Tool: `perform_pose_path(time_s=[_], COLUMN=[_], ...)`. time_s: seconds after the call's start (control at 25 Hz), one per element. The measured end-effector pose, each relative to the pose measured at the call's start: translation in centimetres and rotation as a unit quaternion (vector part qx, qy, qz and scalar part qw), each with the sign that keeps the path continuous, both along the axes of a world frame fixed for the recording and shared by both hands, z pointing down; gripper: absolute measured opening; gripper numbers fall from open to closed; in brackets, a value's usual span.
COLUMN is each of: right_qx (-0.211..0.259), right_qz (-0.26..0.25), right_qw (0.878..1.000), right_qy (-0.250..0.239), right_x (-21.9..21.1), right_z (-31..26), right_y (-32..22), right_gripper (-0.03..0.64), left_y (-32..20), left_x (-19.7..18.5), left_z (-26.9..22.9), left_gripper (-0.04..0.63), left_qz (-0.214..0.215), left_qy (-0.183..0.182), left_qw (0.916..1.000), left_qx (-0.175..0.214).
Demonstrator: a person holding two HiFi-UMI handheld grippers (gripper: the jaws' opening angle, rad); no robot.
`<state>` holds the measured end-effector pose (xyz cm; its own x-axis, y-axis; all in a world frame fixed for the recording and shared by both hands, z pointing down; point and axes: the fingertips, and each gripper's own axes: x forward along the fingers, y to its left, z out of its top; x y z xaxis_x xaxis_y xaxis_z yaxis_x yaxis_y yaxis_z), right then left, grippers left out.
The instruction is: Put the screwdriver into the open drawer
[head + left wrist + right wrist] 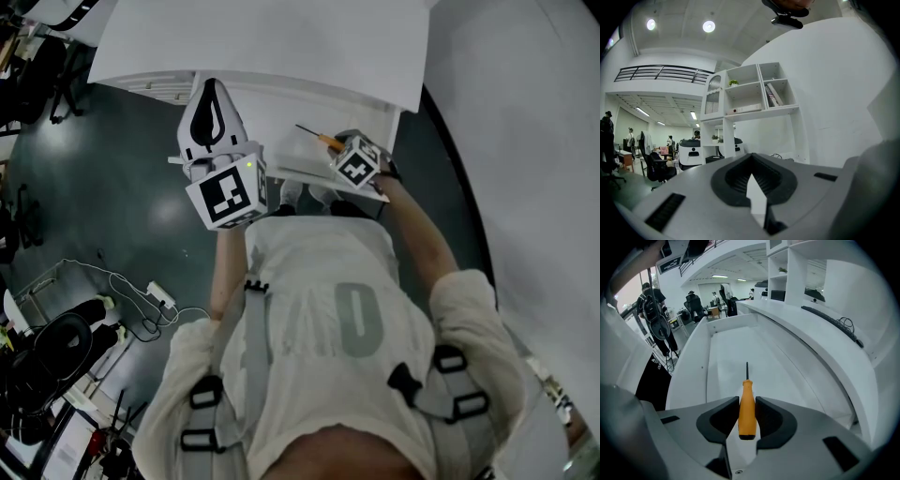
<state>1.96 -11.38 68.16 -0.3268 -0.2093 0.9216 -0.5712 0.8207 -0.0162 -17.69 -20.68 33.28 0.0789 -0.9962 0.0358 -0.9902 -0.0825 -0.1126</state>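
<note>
An orange-handled screwdriver (746, 408) with a thin dark shaft is clamped by its handle in my right gripper (746, 417). The shaft points forward and down over the white floor of the open drawer (736, 348). In the head view the right gripper (335, 147) hangs tilted down above the drawer (281, 112), with the screwdriver (319, 139) sticking out to the upper left. My left gripper (212, 91) stands to the left of the drawer, pointing level, its jaws together and holding nothing. The left gripper (752, 161) faces out into the room.
A white desk top (262, 37) lies above the drawer and a white wall curves at the right. Cables and a power strip (155, 298) lie on the dark floor at the left. A white shelf unit (750, 93) stands ahead of the left gripper. A keyboard (829, 317) sits on the counter.
</note>
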Motion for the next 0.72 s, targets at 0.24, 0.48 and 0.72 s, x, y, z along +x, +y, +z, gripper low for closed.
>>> perform_pose_path(time_s=[0.24, 0.48, 0.72], right_qx=[-0.012, -0.027, -0.039], right_qz=[-0.009, 0.000, 0.010], right_qw=[1.000, 0.999, 0.999], right_qy=[0.018, 0.028, 0.031], right_x=[0.4, 0.9, 1.0], right_z=[0.9, 1.7, 2.3], right_y=[0.4, 0.9, 1.2], right_gripper=[0.104, 0.104, 0.104], left_y=[-0.1, -0.1, -0.1], left_x=[0.1, -0.1, 0.1], left_z=[0.3, 0.3, 0.6], left_gripper=[0.006, 0.006, 0.006], left_qz=[0.005, -0.001, 0.000], left_qy=[-0.004, -0.001, -0.003], left_qw=[1.0000, 1.0000, 0.9999], left_qx=[-0.002, -0.007, -0.010])
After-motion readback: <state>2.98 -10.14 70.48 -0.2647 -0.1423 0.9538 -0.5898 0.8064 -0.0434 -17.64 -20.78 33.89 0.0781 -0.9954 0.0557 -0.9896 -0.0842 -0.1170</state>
